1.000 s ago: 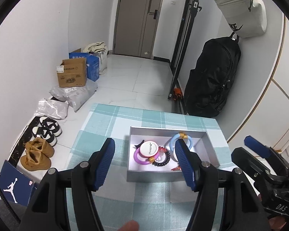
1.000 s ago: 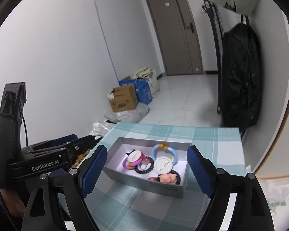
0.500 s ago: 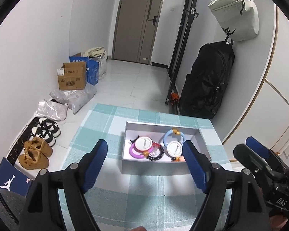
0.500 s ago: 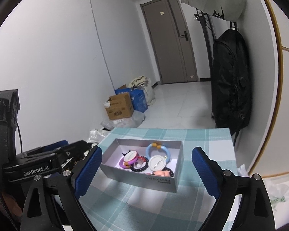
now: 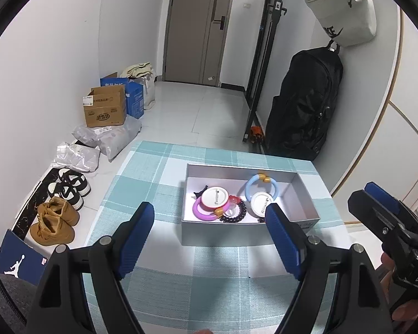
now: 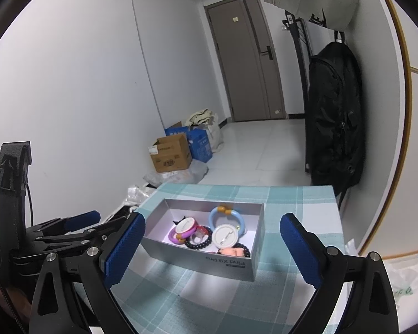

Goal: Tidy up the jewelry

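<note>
Your left gripper [image 5: 210,235] and right gripper [image 6: 211,250] both hang above the table with their ribbed blue pads spread wide and nothing between them, each framing the open grey cardboard box [image 5: 248,235] that sits on the teal-and-white checked woven cloth [image 5: 153,172]. Inside the rectangular box the jewelry lies in a loose cluster toward its left and middle: a glossy purple bangle [image 5: 202,214] with a round white pin badge [image 5: 215,198] resting on it, a black beaded bracelet [image 5: 238,215] touching the bangle's right side, a smooth light-blue ring [image 5: 260,186] with 2 amber beads at its top, and a 2nd white badge [image 5: 261,201] lying over that ring's lower edge. From your right wrist view a pink figurine charm [image 6: 232,251] shows at the box's near wall, beside another strand of black beads. Beyond the table, a brown corrugated carton [image 5: 104,110] stands on glossy white floor tiles, and a black fabric backpack [image 5: 303,105] hangs against the wall.
</note>
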